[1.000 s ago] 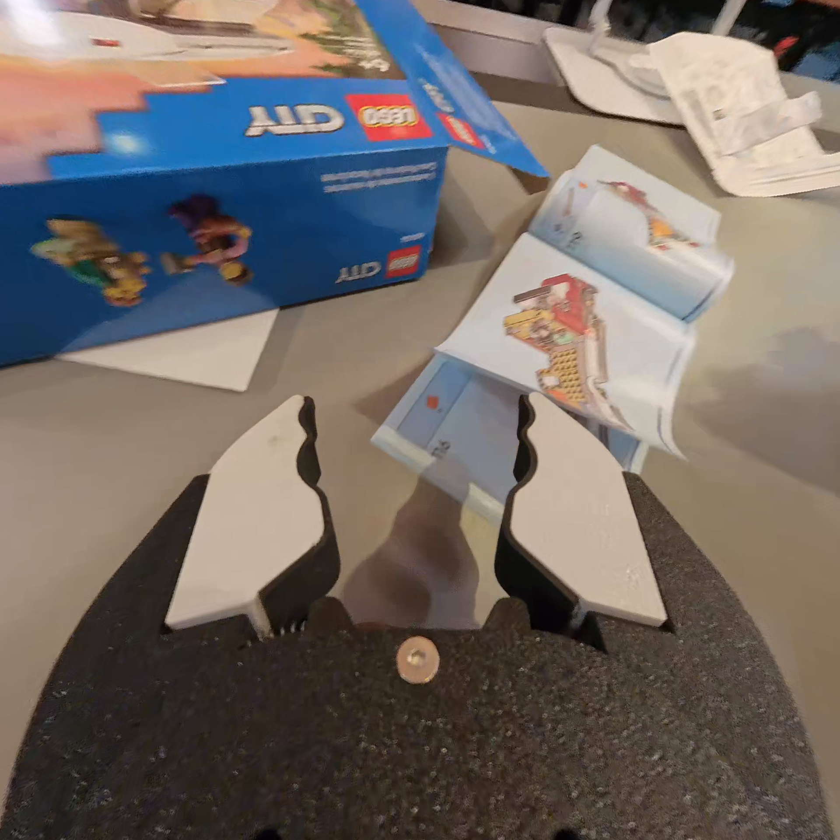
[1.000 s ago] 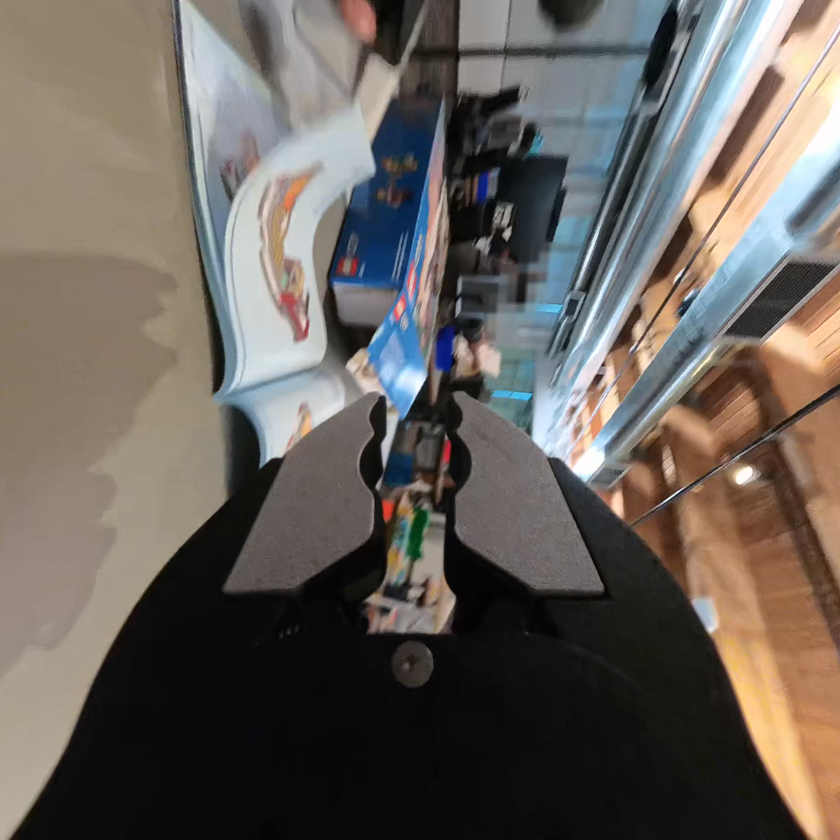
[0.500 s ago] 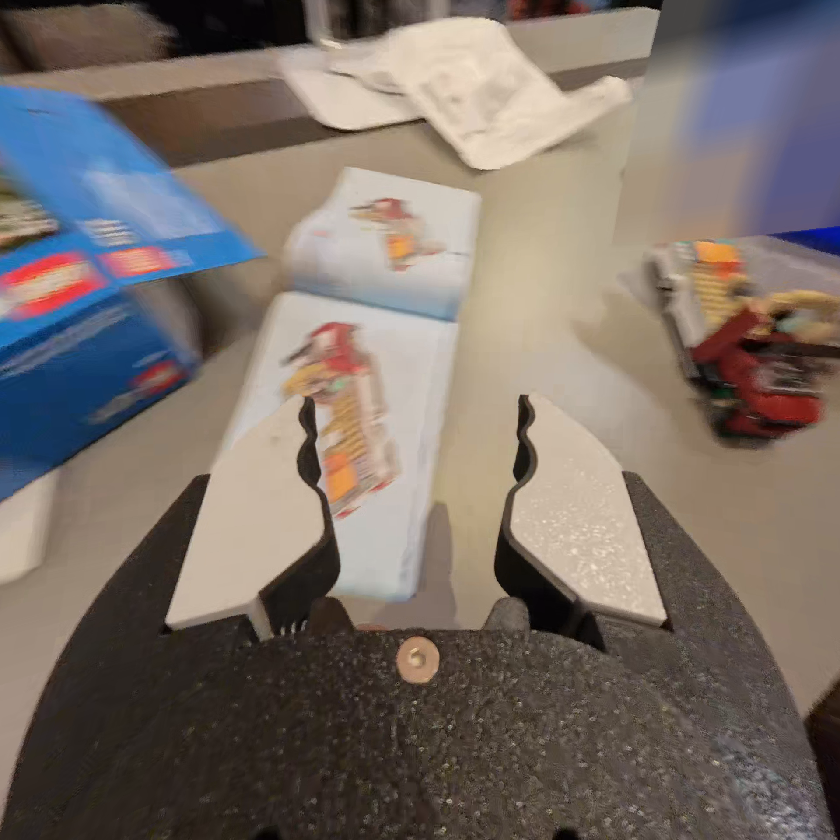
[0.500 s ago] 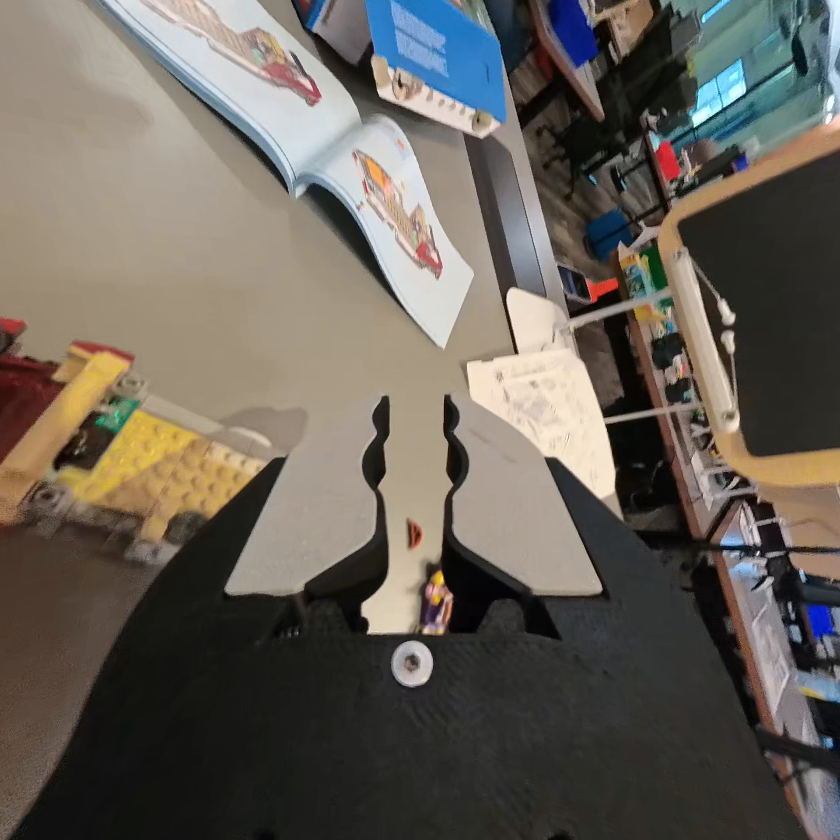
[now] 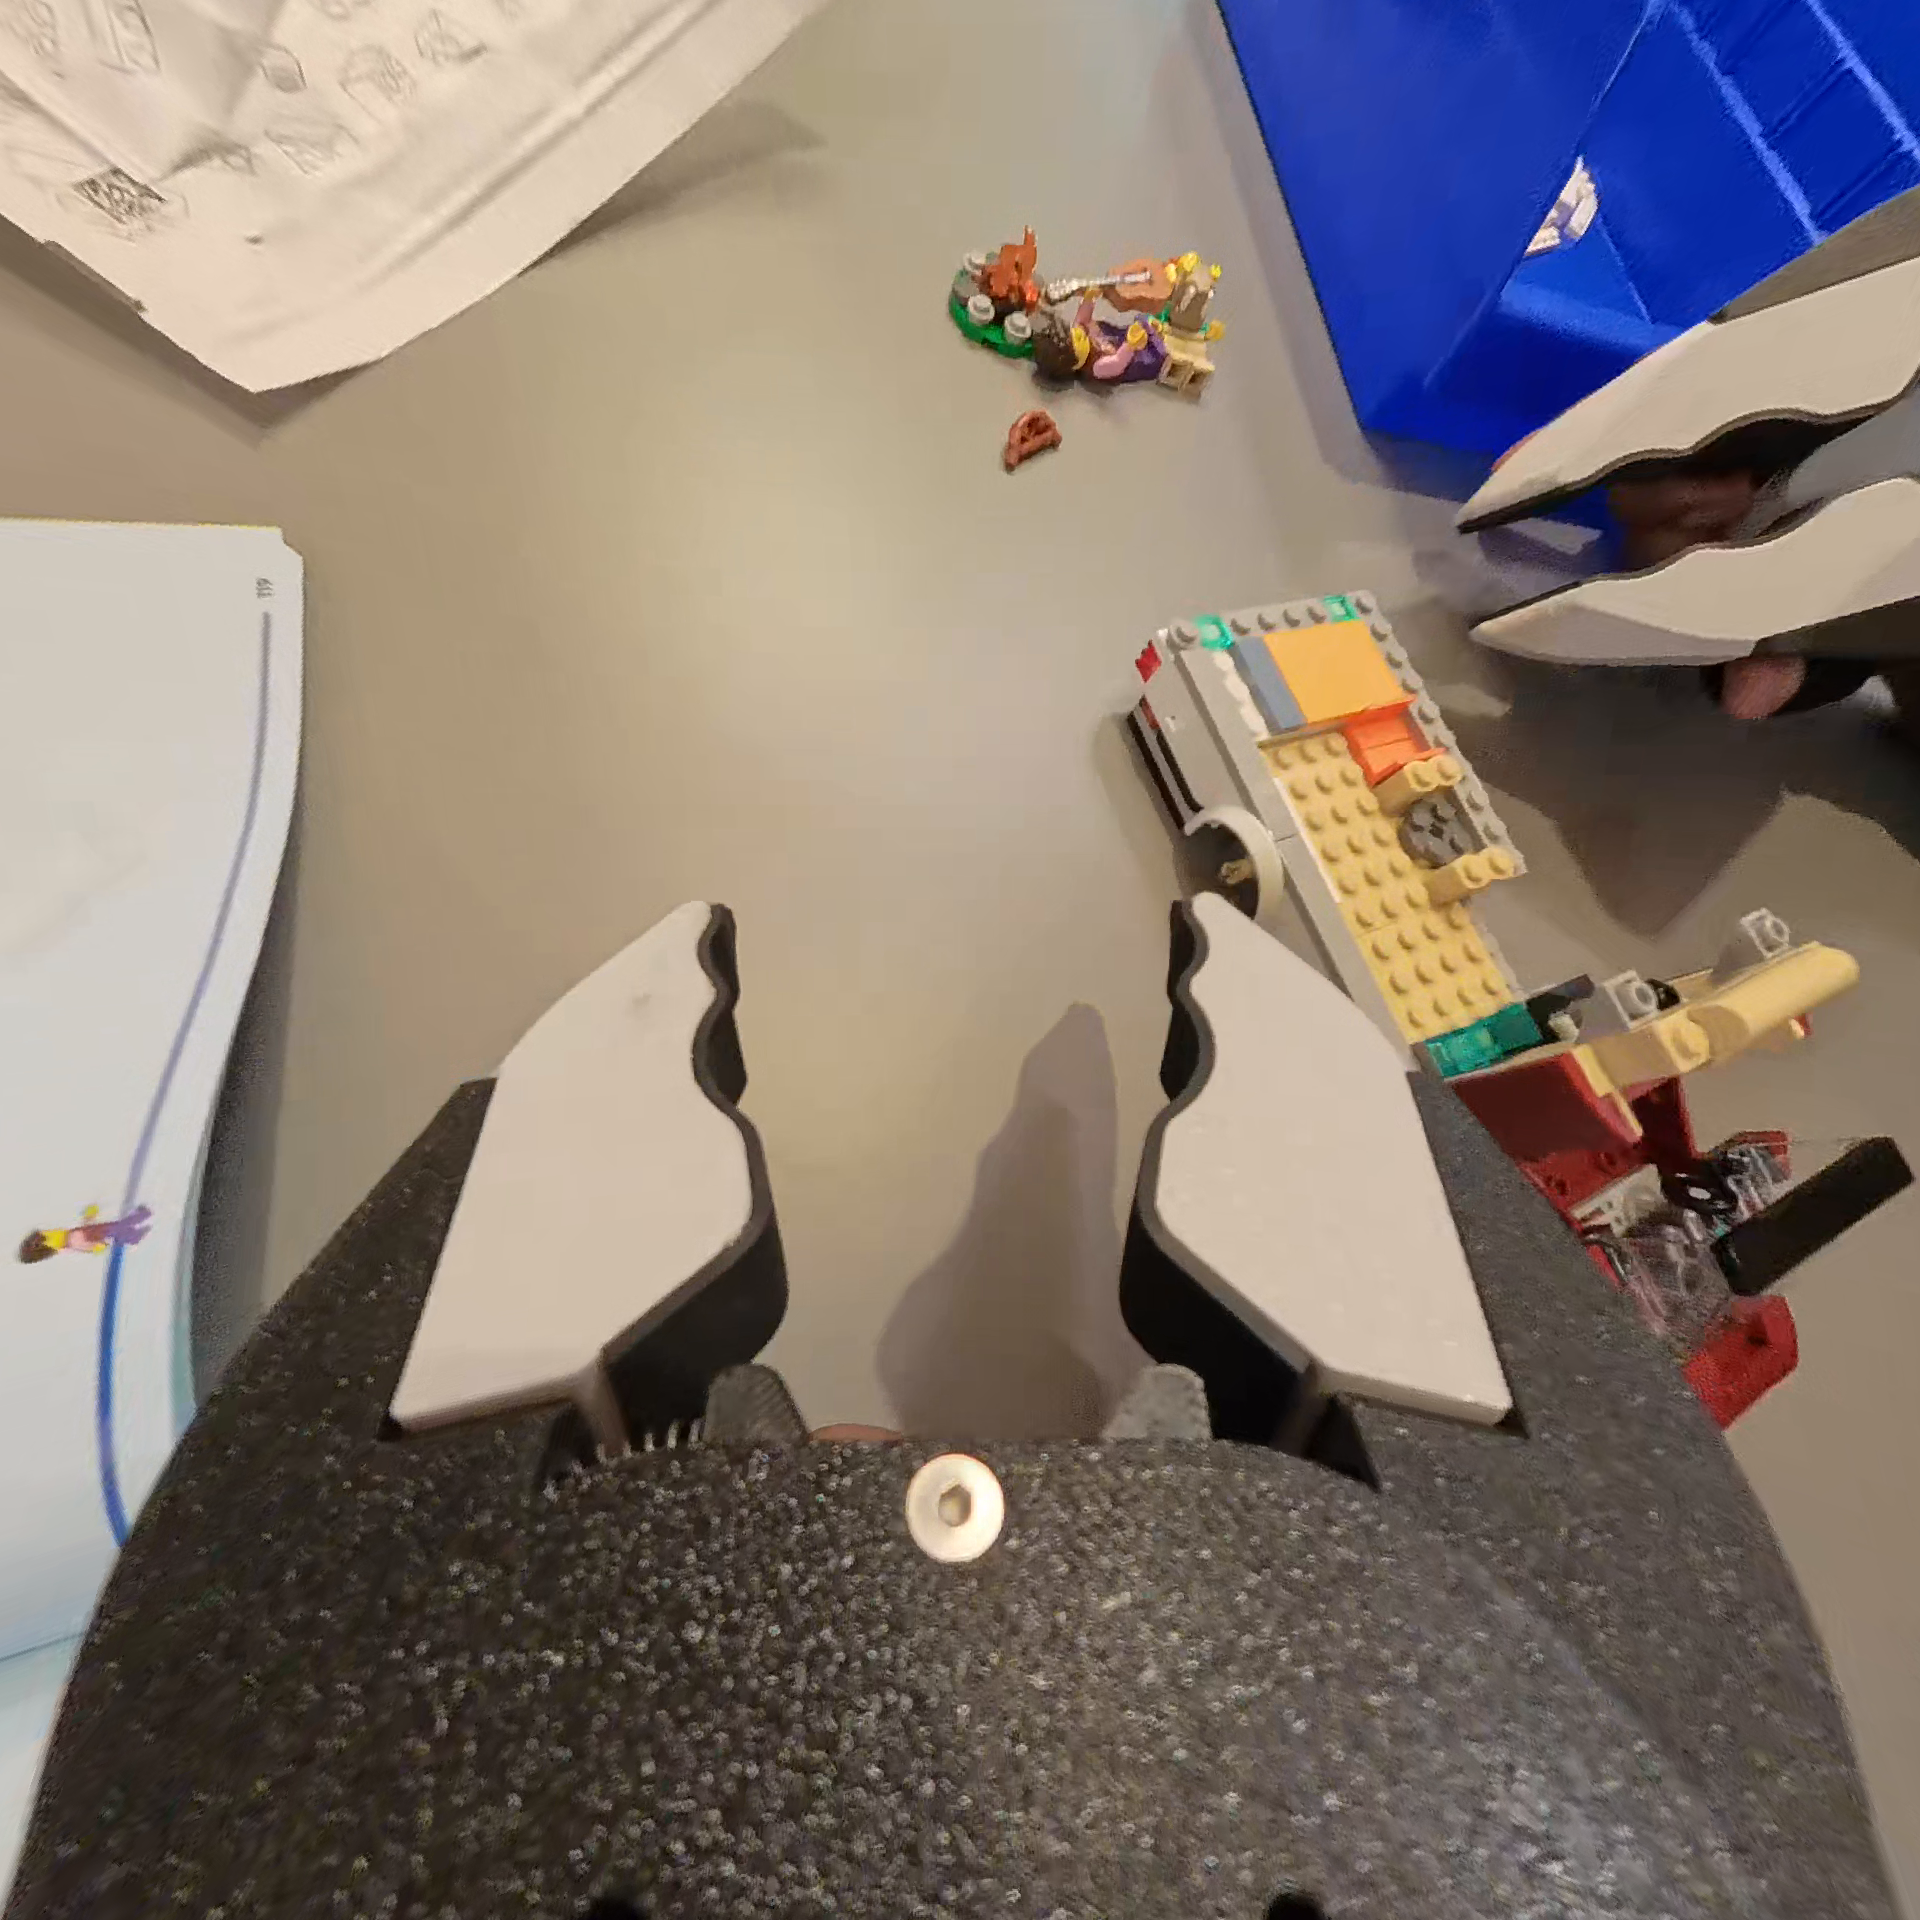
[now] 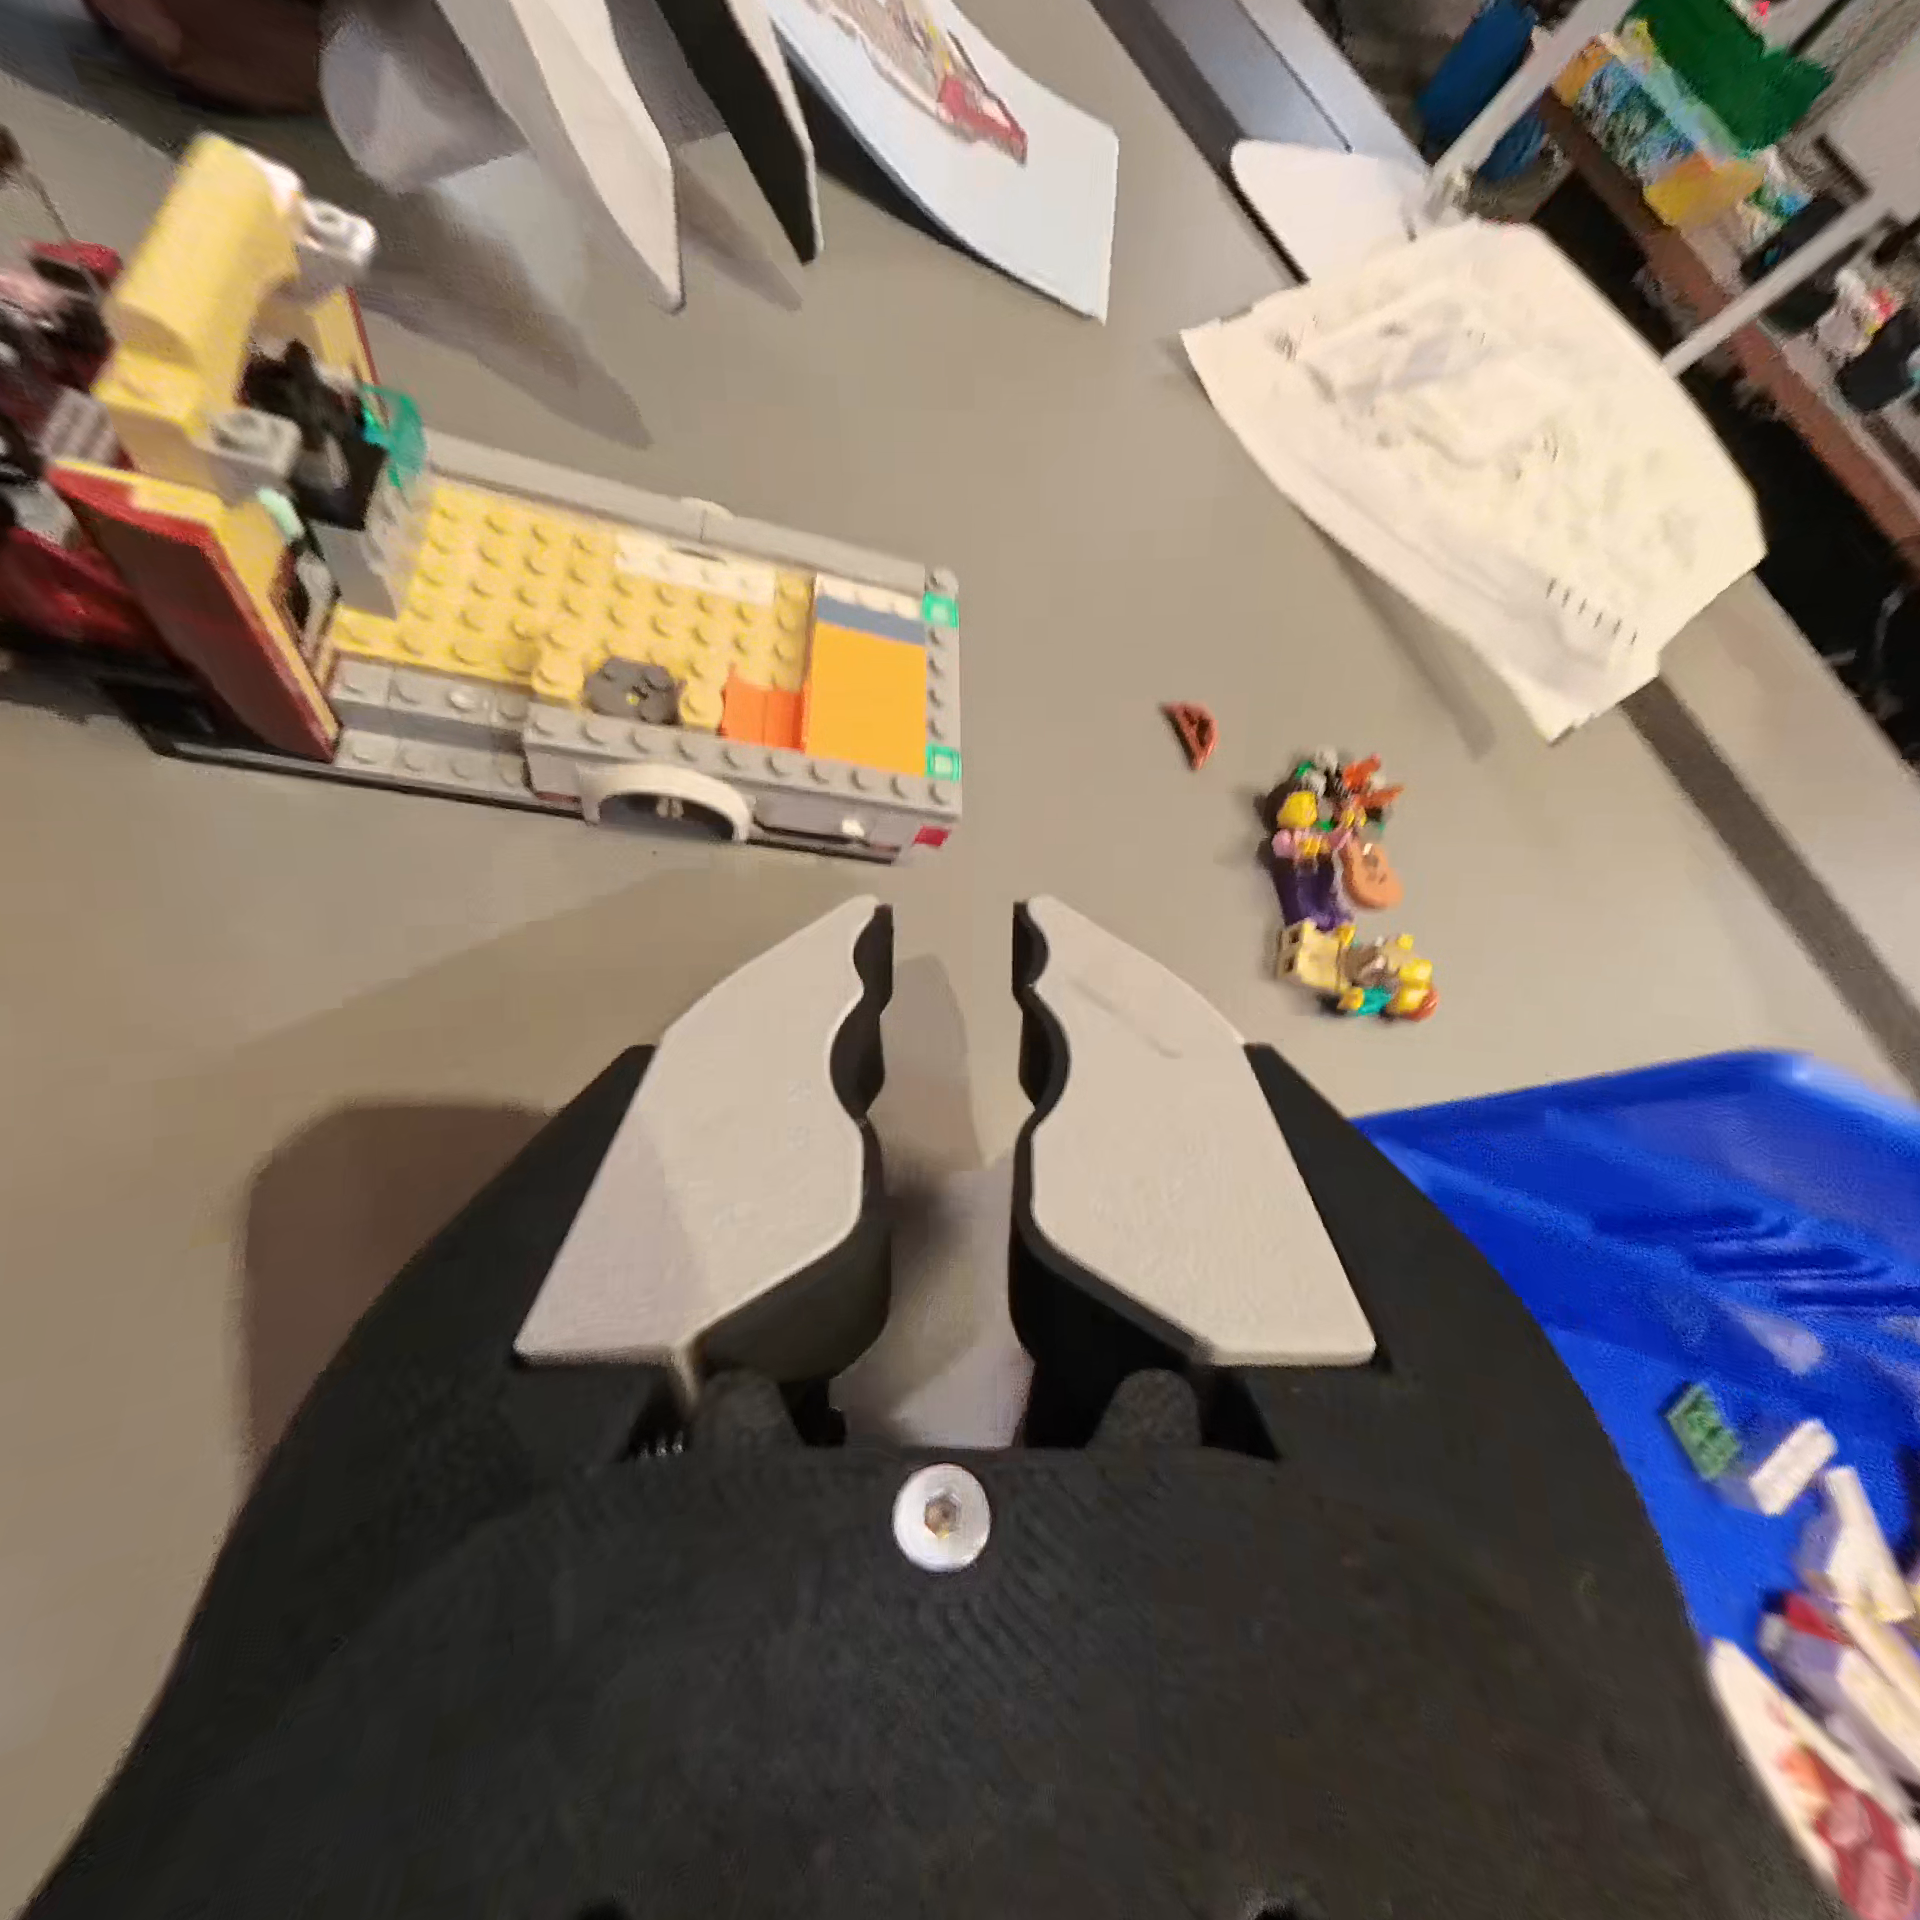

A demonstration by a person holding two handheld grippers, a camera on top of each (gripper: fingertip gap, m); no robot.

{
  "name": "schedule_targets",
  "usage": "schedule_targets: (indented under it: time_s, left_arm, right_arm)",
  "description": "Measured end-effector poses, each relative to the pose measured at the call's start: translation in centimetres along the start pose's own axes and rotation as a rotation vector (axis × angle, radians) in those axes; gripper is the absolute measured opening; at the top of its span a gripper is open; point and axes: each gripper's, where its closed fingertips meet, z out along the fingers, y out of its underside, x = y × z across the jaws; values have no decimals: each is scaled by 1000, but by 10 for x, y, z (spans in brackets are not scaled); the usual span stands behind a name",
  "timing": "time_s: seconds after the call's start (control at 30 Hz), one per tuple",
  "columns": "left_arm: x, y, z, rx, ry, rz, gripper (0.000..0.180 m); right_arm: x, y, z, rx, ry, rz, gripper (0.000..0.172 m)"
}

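Plainly, nothing is held: the left gripper point(image 5: 951, 920) is spread wide over bare bench point(image 5: 727, 644), just beside the brick-built vehicle point(image 5: 1351, 831), while the right gripper point(image 6: 951, 920) is narrowed but empty. The vehicle's studded floor could be knocked loose if clipped by a finger.

One brick-built vehicle point(image 5: 1382, 831), one blue bin point(image 5: 1558, 208), one booklet point(image 5: 125, 935), one printed sheet point(image 5: 312, 156).

Grey table point(image 5: 727, 623); brick vehicle point(image 6: 665, 644) tan-studded, grey-edged, orange panel, dark red cab; blue bin point(image 5: 1507, 208); purple-clad toy figure point(image 6: 1314, 873); white line-printed paper point(image 6: 1475, 468); pale blue booklet point(image 5: 125, 831).
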Motion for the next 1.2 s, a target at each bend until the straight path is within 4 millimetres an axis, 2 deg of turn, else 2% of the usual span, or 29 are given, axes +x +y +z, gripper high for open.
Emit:
schedule_targets:
  time_s: [0.07, 0.3, 0.53, 0.87, 1.2]
  left_arm:
    - [1, -3, -3, 28, 7, 0, 79]
    - [0, 2, -7, 22, 2, -29, 79]
    - [1, 5, -5, 0, -38, 28, 76]
    - [3, 8, -15, 23, -35, 75, 60]
    - [2, 10, -14, 3, -46, 67, 57]
  right_arm:
    - [-1, 8, 5, -19, -9, 34, 22]
    - [-4, 13, 20, -93, -56, 11, 24]
    - [-5, 15, 22, -111, -104, 55, 23]
    - [-6, 15, 22, -119, -107, 68, 20]
    - [-16, 16, 10, -97, -74, 20, 21]
